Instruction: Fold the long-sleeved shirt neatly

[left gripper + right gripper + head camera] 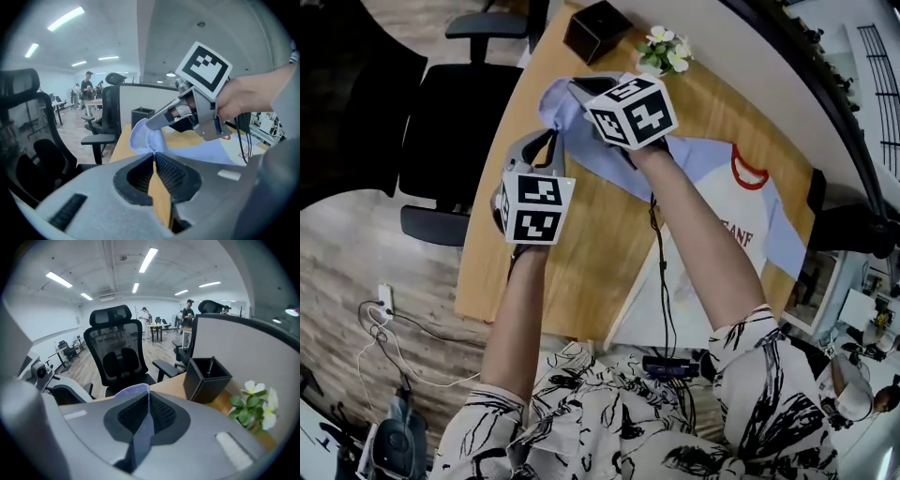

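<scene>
- Long-sleeved shirt (722,202) lies spread on the wooden tabletop (572,253): white body, red neckband, pale blue sleeves.
- Far-side sleeve (609,164) stretches from the body toward the tabletop's far corner; its end is caught by both tools, which sit close together there.
- Left tool (153,154): jaws drawn together, nipping a fold of the blue sleeve (140,136) right at the tips. The cloth bunches up just beyond them. In the head view this tool (553,141) sits at the near edge of the sleeve end.
- Right tool (149,397): jaws closed on the sleeve (133,391), a strip of blue cloth running down between the pads and a rim of it poking out past the tips. In the head view it (577,87) is over the sleeve's far end; the left gripper view shows it (150,125) just above the bunched cloth.
- Black square pen holder (595,28) stands at the tabletop's far corner, and a small plant with white flowers (664,52) is beside it.
- Black office chair (455,131) stands off the tabletop's left side.
</scene>
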Motion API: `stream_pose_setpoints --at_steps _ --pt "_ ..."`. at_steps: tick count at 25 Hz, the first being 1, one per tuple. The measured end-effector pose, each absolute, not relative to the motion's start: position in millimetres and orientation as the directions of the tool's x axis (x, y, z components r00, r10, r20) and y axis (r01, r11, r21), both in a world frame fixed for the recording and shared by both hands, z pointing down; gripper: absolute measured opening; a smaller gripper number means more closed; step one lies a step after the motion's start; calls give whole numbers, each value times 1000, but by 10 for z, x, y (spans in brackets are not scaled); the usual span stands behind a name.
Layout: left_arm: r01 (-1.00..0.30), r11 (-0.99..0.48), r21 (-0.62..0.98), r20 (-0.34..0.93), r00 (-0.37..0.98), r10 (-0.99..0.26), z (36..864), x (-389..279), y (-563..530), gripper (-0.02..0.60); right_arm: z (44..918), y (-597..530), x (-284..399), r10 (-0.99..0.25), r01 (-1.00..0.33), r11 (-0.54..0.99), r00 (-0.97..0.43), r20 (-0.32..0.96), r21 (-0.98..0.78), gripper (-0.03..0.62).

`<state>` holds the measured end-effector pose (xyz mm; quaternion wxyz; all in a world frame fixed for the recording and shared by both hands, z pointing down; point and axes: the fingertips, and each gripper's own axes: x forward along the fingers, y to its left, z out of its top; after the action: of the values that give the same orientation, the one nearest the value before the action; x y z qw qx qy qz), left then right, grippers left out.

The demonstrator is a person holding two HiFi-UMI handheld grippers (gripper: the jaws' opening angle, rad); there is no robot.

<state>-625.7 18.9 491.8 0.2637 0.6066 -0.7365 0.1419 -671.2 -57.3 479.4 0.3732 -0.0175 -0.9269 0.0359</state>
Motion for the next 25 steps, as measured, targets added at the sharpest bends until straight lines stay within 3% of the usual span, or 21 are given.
stream_pose_setpoints --at_steps 13,25 --pt "-995 97 -13 410 -93 -907 3619 -4872 -438 24 3509 -1211 -5270 -25 -74 994 -872 488 -80 17" --pt "-997 -2 -71 343 -23 -939 2934 -3180 -1089 25 2881 -1901 -3617 -119 -154 987 -906 407 -55 17"
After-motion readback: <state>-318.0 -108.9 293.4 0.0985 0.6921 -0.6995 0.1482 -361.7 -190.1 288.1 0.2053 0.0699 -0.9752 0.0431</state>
